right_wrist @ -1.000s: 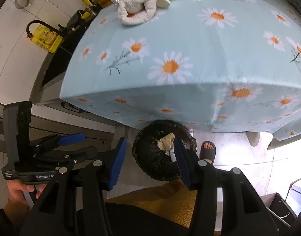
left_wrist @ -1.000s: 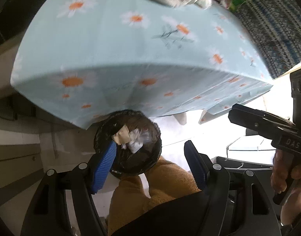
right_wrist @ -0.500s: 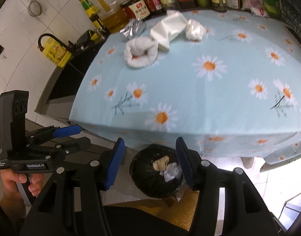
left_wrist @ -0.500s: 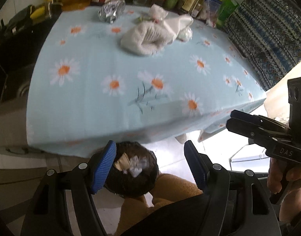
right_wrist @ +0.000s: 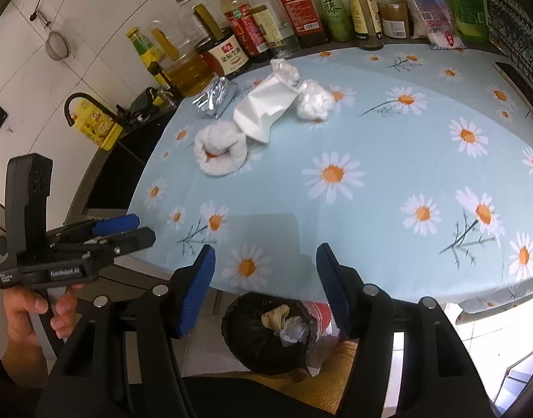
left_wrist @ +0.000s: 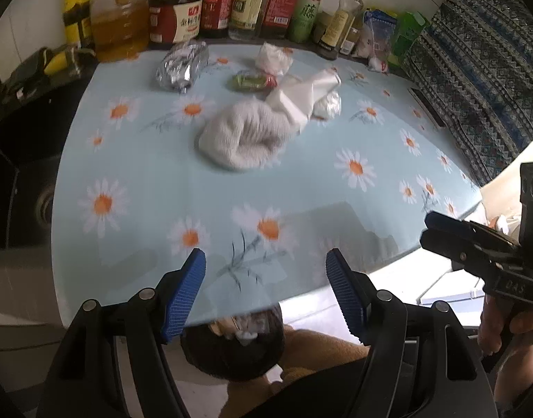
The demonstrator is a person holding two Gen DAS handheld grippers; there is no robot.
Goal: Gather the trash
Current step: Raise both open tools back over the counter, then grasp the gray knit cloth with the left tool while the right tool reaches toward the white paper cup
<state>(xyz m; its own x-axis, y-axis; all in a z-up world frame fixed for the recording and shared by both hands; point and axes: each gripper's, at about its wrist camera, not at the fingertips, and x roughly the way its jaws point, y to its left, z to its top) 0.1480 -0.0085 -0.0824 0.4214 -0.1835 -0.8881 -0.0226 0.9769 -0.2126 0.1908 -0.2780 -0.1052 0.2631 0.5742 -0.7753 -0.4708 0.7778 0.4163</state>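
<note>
Trash lies at the far middle of the daisy tablecloth (left_wrist: 134, 174): a white knitted bundle (left_wrist: 245, 136), a white paper bag (left_wrist: 301, 94), a crumpled white wad (left_wrist: 327, 104), a foil packet (left_wrist: 181, 66), a green wrapper (left_wrist: 252, 82) and a clear plastic bag (left_wrist: 273, 59). The bundle (right_wrist: 219, 149), paper bag (right_wrist: 266, 108), wad (right_wrist: 313, 102) and foil (right_wrist: 216, 99) also show in the right wrist view. A black-lined bin (right_wrist: 269, 334) with crumpled paper stands below the near table edge. My left gripper (left_wrist: 266, 292) and right gripper (right_wrist: 264, 285) are open and empty above that edge.
Sauce and oil bottles (left_wrist: 217, 3) line the back wall. A black stove (left_wrist: 19, 160) lies left of the table. A patterned cloth (left_wrist: 475, 80) hangs at the right. A dark flat device (right_wrist: 517, 83) lies at the table's right edge.
Both grippers have risen from beside the bin to above the table's near edge. The table top with its trash has come into full view. Both jaws stay open.
</note>
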